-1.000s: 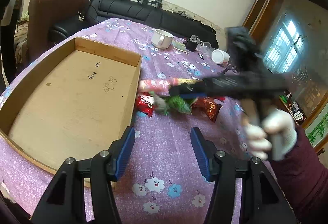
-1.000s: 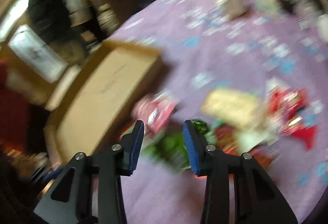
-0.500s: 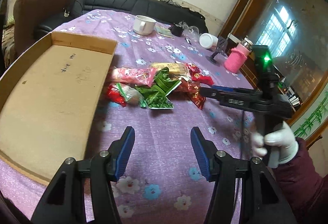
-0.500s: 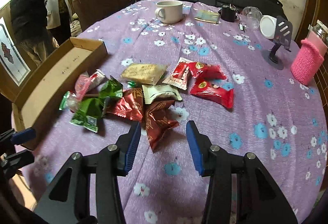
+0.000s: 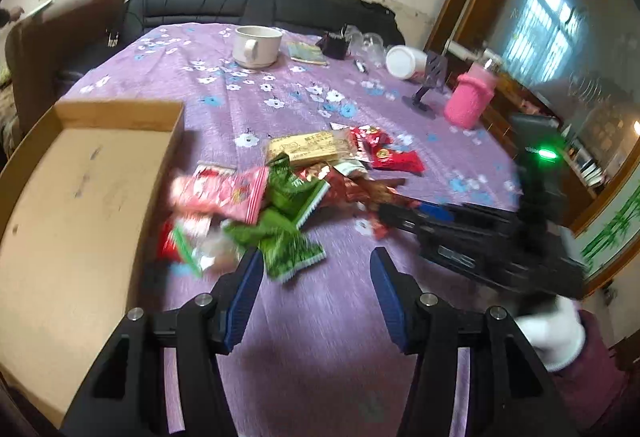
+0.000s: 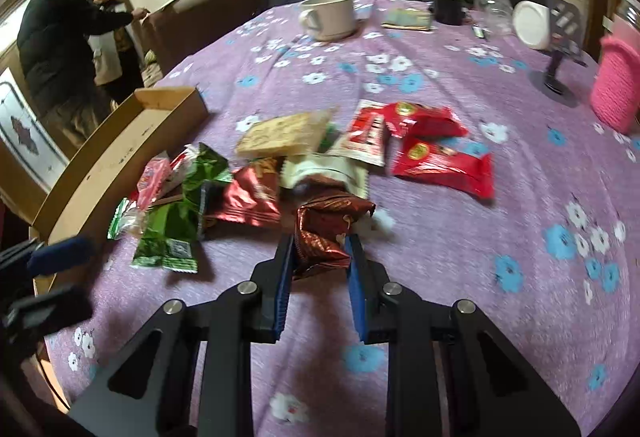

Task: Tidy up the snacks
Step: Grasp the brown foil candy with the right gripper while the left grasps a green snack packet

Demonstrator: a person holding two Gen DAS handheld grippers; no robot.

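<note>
The right gripper (image 6: 320,257) is closing its jaws on a dark red snack packet (image 6: 328,229), the pads already against its sides. The snack pile (image 6: 304,165) lies just beyond it. The left gripper (image 5: 316,277) hangs with jaws apart, nothing between them, the cardboard box (image 5: 80,205) to its left.

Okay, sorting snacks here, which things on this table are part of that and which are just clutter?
Job: snack packets, dark red packet between the closing right gripper jaws, cardboard box, left gripper.
Clutter: mug, pink knitted sleeve, phone stand, white lid.
</note>
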